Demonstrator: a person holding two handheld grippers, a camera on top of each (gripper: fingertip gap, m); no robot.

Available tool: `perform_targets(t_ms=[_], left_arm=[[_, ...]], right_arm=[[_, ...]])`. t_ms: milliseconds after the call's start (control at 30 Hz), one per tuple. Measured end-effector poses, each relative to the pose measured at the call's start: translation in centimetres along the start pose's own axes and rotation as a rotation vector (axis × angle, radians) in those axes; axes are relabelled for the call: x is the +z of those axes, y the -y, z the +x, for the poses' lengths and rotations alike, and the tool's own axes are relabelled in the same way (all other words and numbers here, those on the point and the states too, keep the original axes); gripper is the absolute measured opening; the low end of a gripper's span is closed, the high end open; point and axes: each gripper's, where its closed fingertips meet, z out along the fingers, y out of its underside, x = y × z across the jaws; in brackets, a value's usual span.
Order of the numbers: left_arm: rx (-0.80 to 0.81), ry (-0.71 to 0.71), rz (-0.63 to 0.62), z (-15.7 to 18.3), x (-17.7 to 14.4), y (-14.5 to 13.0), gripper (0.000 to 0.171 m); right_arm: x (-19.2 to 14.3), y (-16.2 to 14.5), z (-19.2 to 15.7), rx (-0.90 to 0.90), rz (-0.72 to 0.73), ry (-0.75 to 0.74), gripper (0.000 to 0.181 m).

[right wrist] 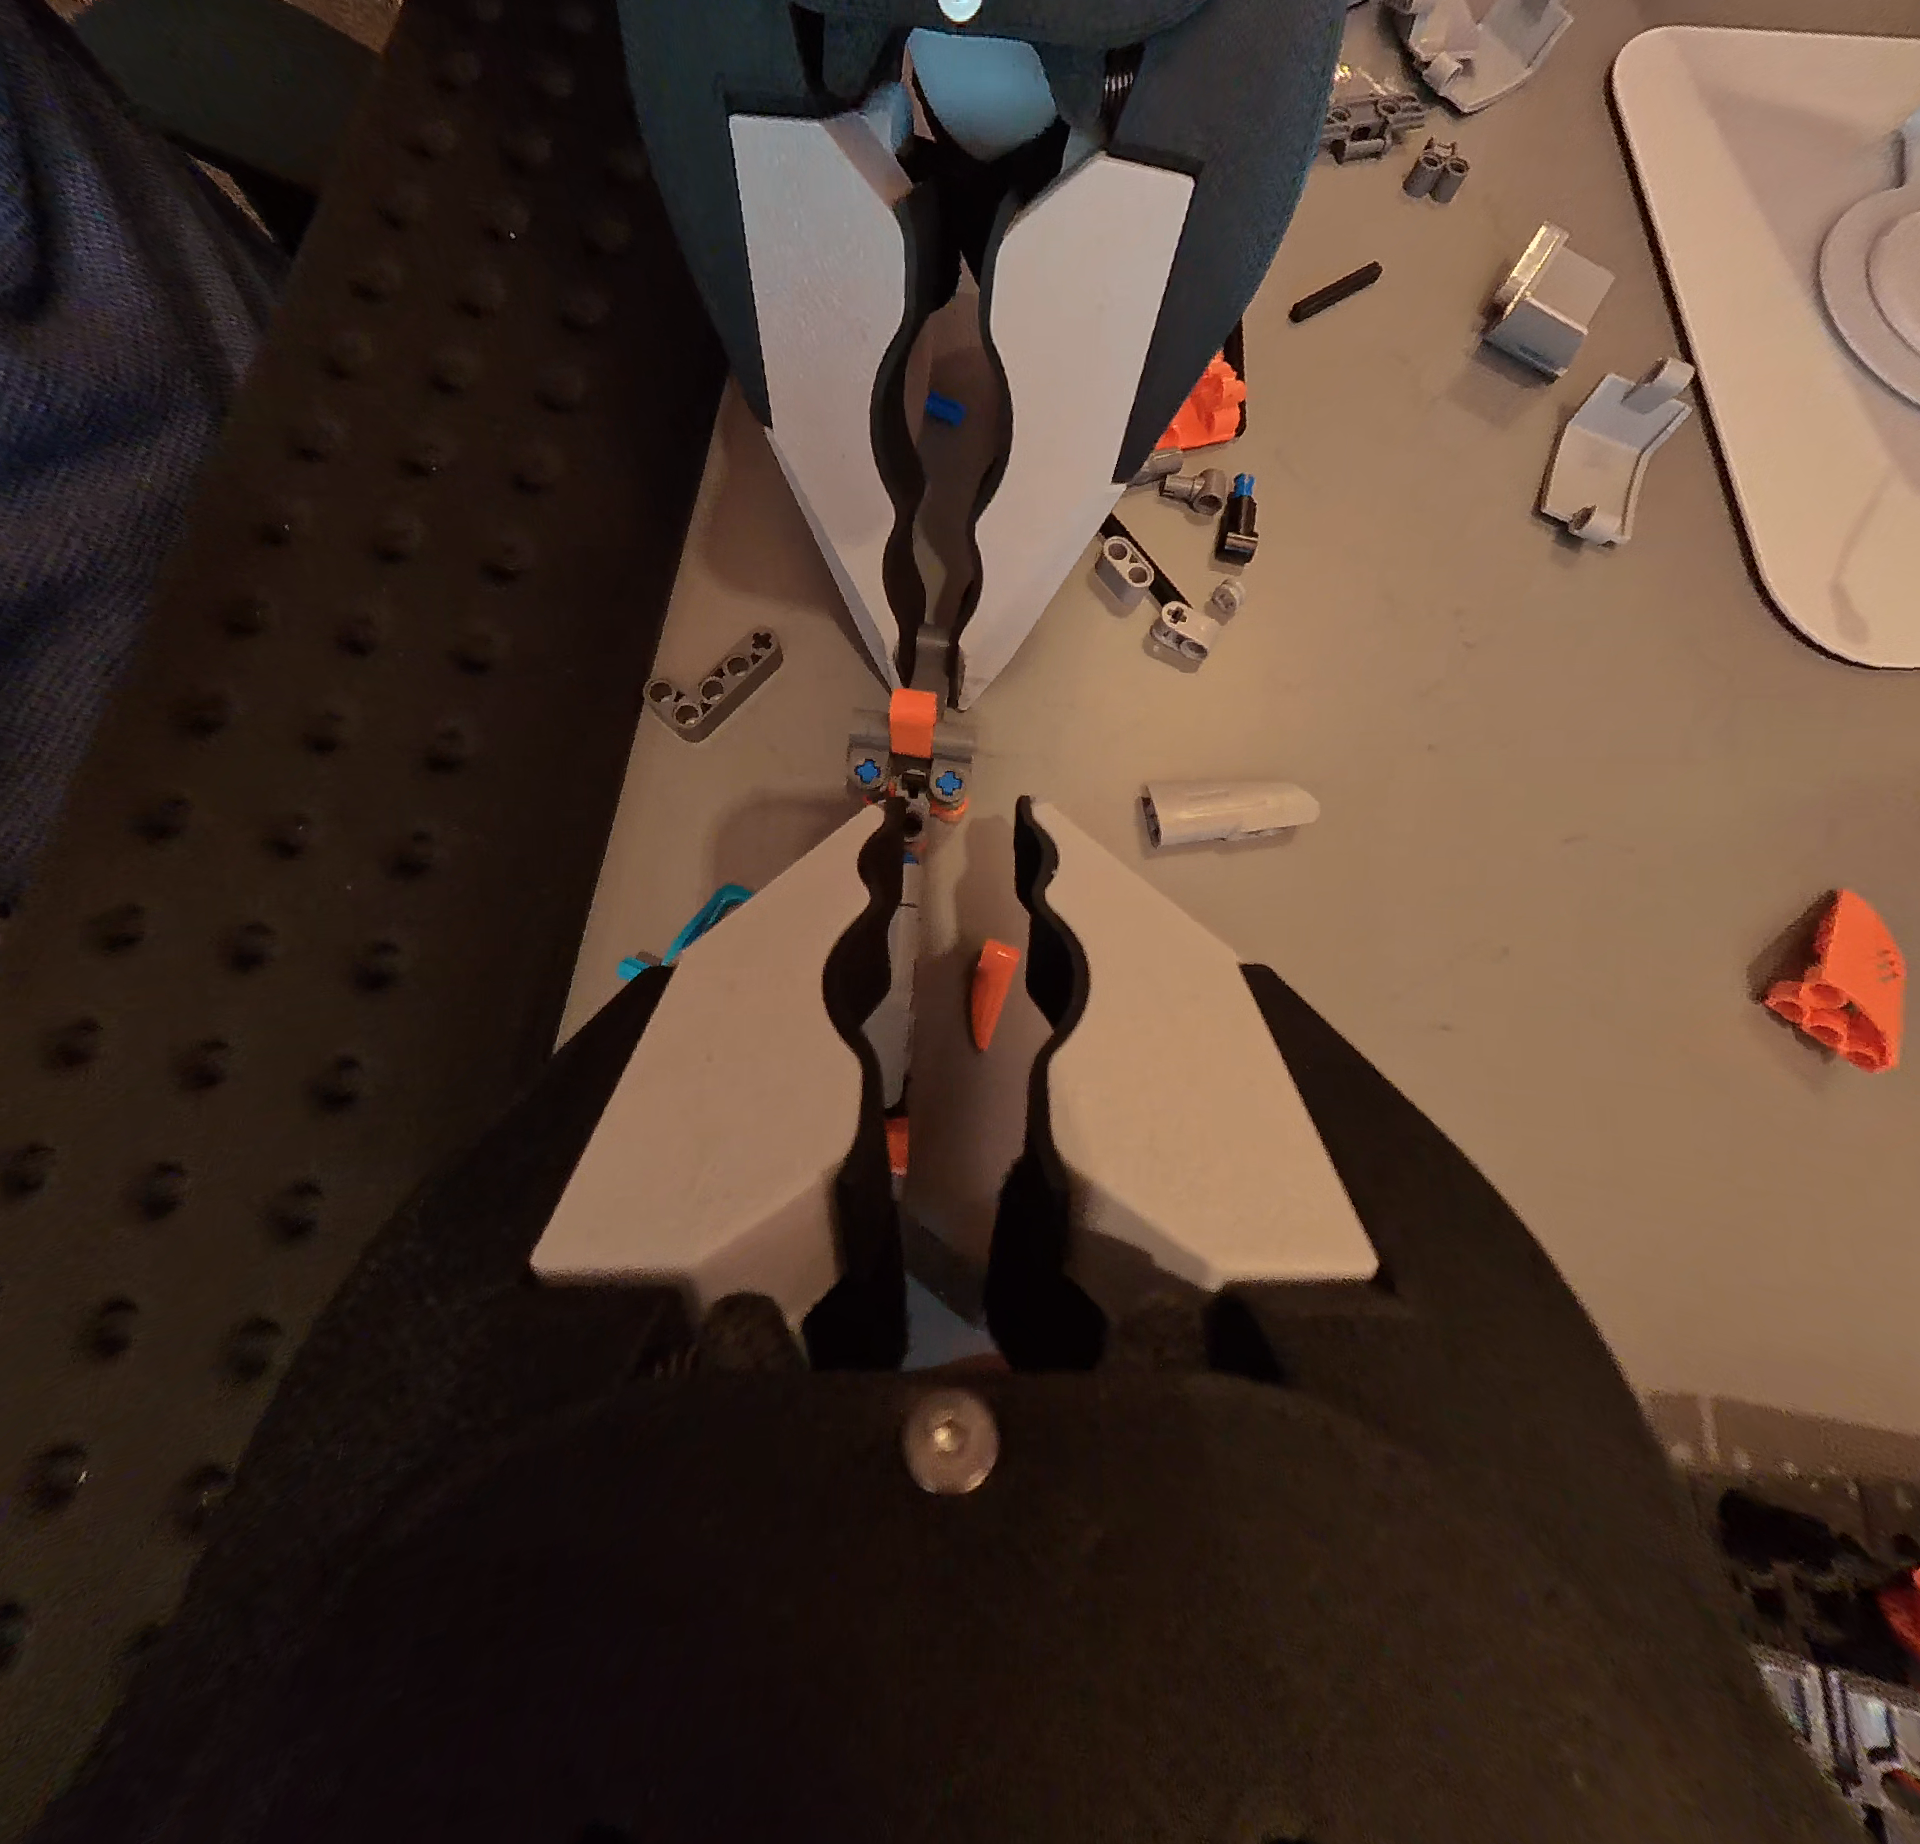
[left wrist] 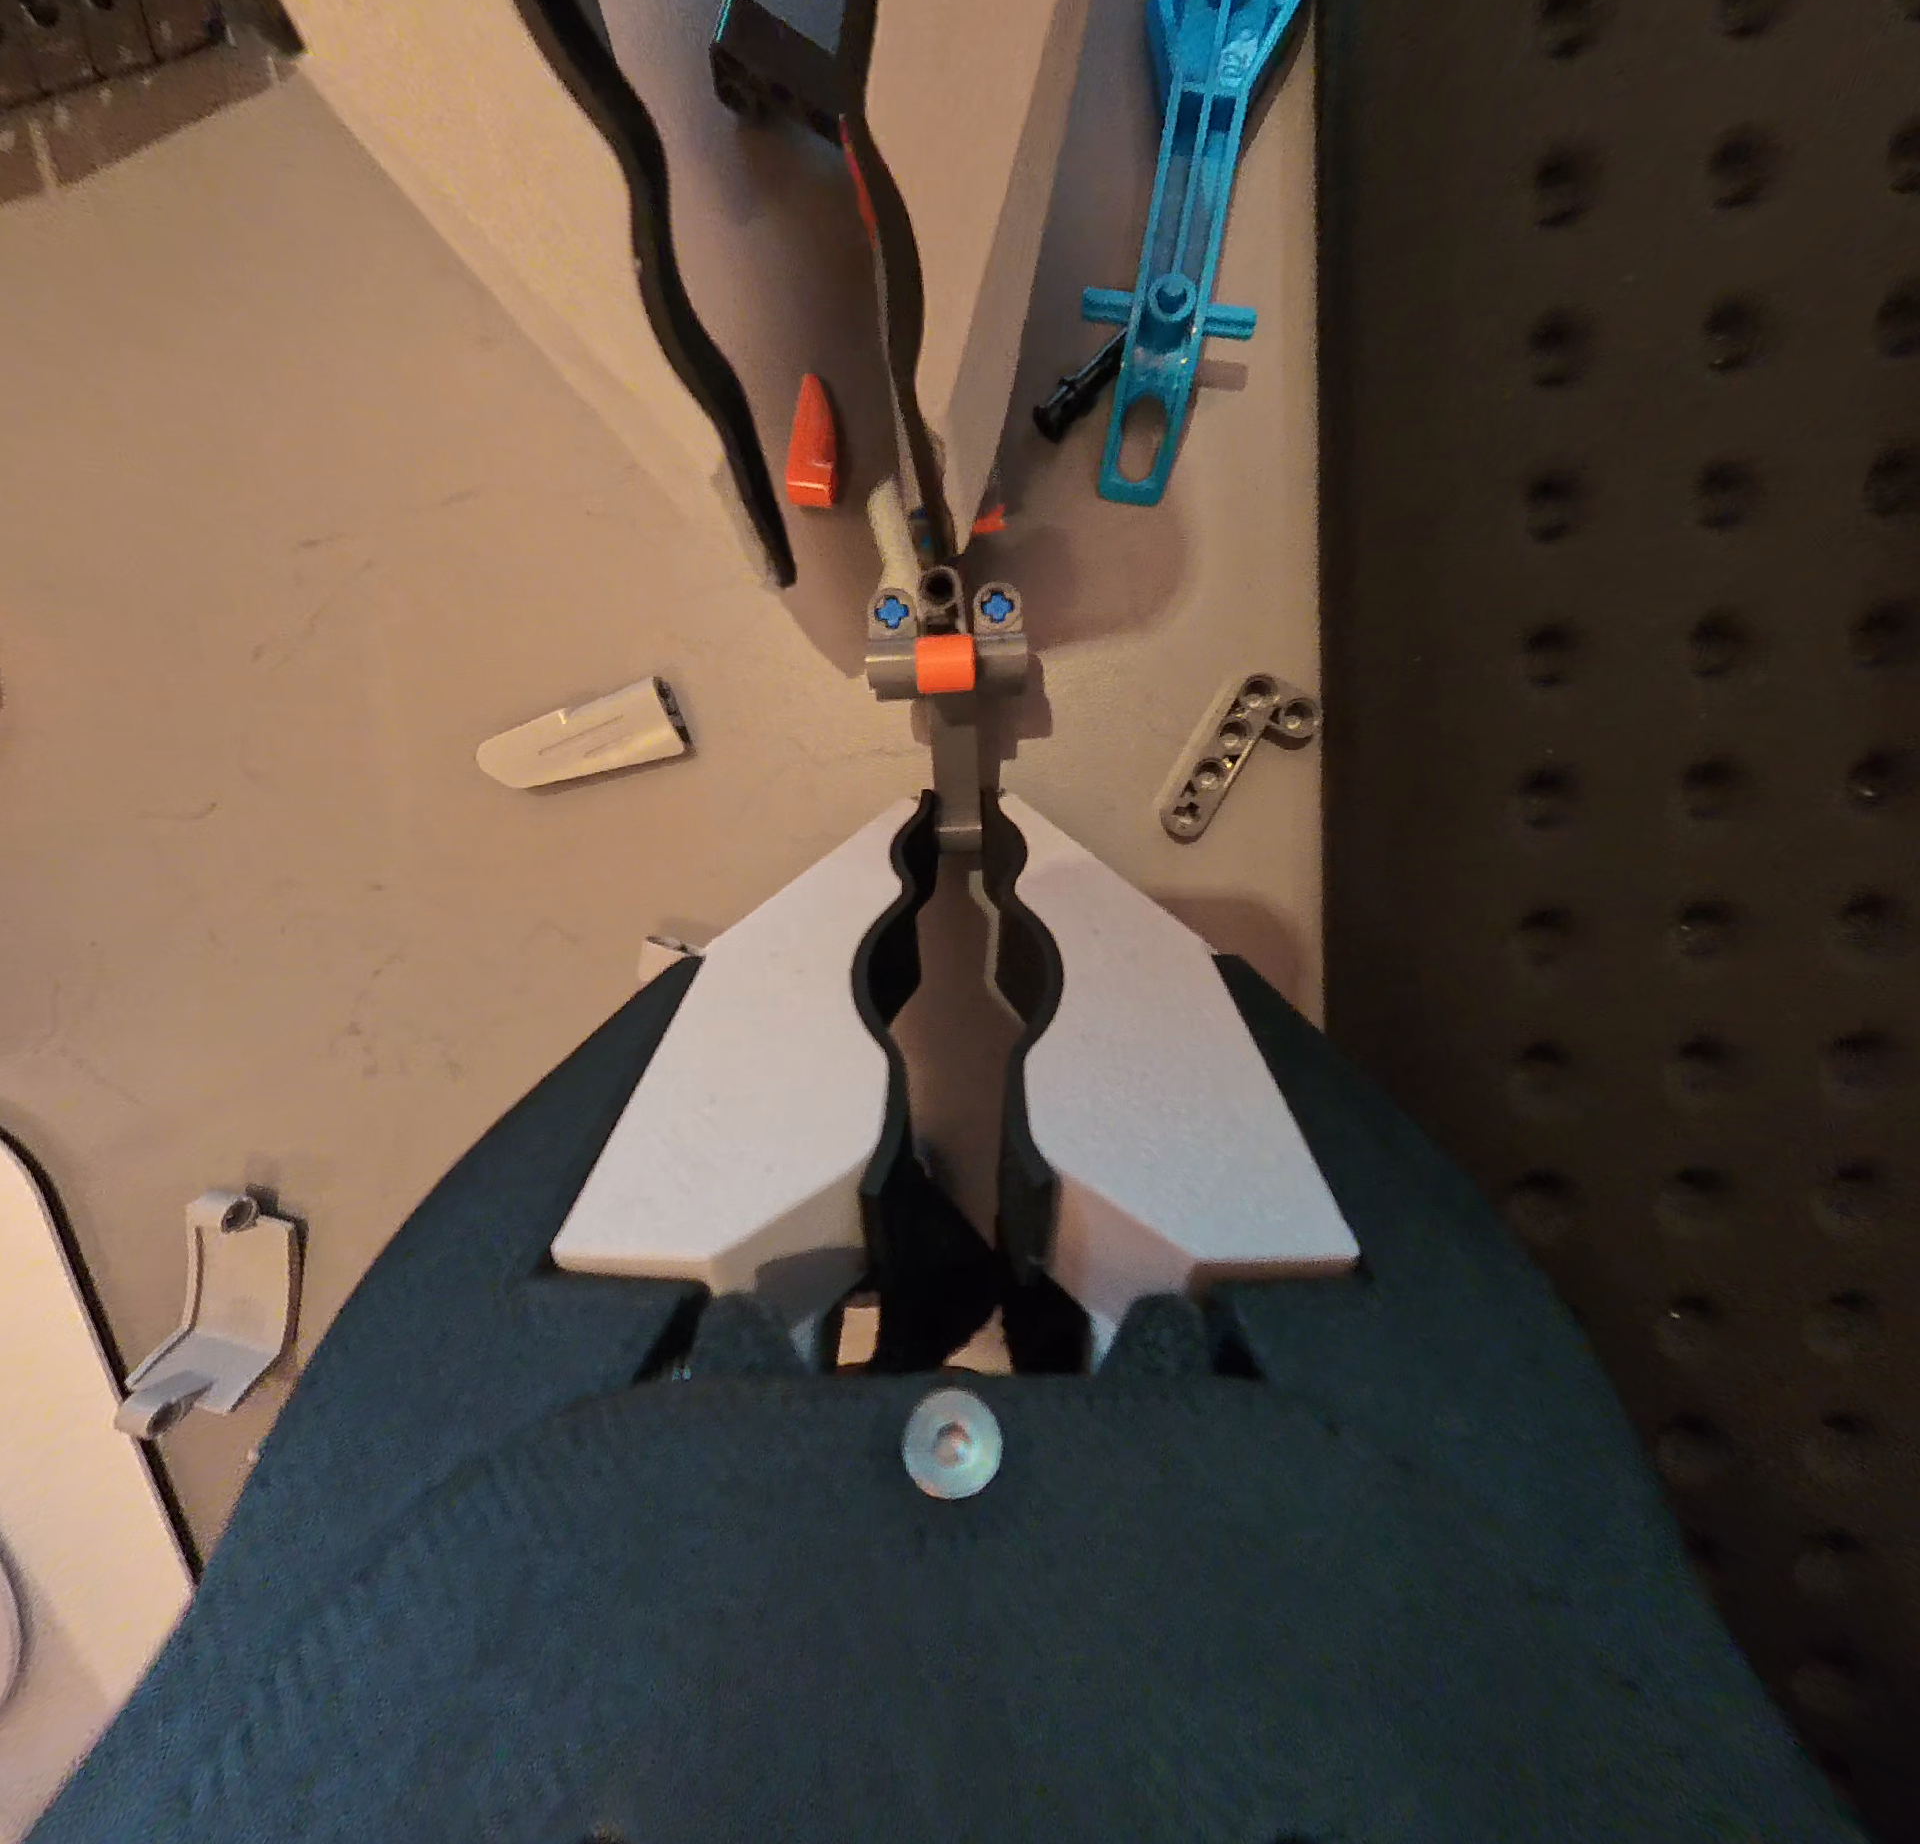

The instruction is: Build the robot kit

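left gripper (left wrist: 958,807) clamping grey-orange brick assembly (left wrist: 948,656), right gripper (right wrist: 940,818) jaws parted

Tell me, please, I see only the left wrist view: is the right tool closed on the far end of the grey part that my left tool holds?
Observer: No. The right tool is open; only one finger lies against the part.
Operator: What is under my left tool?
Observer: A small blue pin on the table, seen through the gap behind the left tool's tips.
Operator: Anything hidden behind its body?
Observer: A black rod lies beside it, apart from the other pieces.
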Motion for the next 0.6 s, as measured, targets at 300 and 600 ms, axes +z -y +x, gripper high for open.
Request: perform_targets(t_ms=[300, 600], left_arm=[[0.0, -0.001, -0.024, 0.1, -0.1, -0.2, 0.006], [-0.013, -0.012, -0.027, 0.1, -0.1, -0.2, 0.006]], right_arm=[[0.5, 0.6, 0.2, -0.002, 0.013, 0.011, 0.004], [1.0, 0.4, 0.1, 0.005, -0.008, 0.018, 0.0]])
